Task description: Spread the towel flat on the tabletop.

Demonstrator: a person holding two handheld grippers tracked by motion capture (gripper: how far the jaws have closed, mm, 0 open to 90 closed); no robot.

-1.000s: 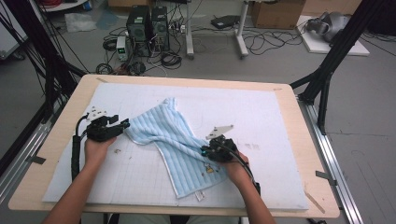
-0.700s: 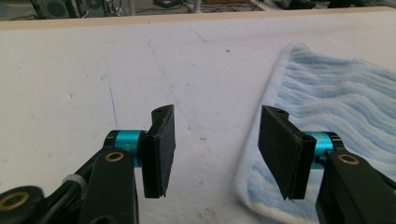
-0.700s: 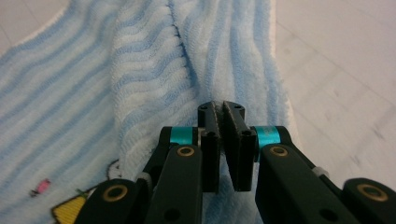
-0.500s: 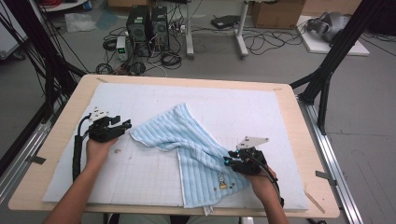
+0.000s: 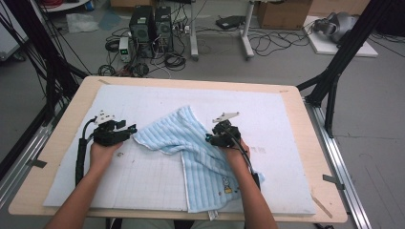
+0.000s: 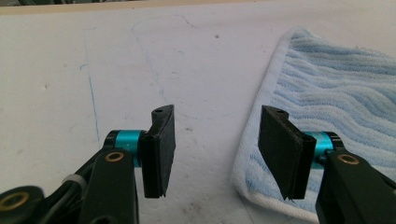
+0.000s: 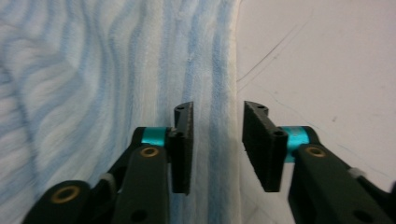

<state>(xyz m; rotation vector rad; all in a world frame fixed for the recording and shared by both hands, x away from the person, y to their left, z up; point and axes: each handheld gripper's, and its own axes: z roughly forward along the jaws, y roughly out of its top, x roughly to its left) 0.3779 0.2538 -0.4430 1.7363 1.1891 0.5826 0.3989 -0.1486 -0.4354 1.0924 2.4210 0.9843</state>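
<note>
A light blue striped towel (image 5: pixel 191 143) lies rumpled on the white mat (image 5: pixel 143 181), one part bunched toward the left and a long part running down to the front edge. My left gripper (image 5: pixel 131 130) sits at the towel's left edge, open, with the towel's hemmed corner (image 6: pixel 280 140) just past its right jaw and bare mat between the jaws. My right gripper (image 5: pixel 209 138) hovers over the towel's right side, open, its jaws straddling the towel's edge strip (image 7: pixel 219 93) without closing on it.
The mat covers a wooden table (image 5: pixel 305 143). A small printed label (image 5: pixel 227 186) shows on the towel's lower part. Black frame posts (image 5: pixel 334 71) stand at the table's right, and computers and cables (image 5: pixel 153 28) sit on the floor beyond the far edge.
My right gripper dragged the towel's lower part toward the front right, then let go and moved back up to the towel's right edge. The left gripper stayed put.
</note>
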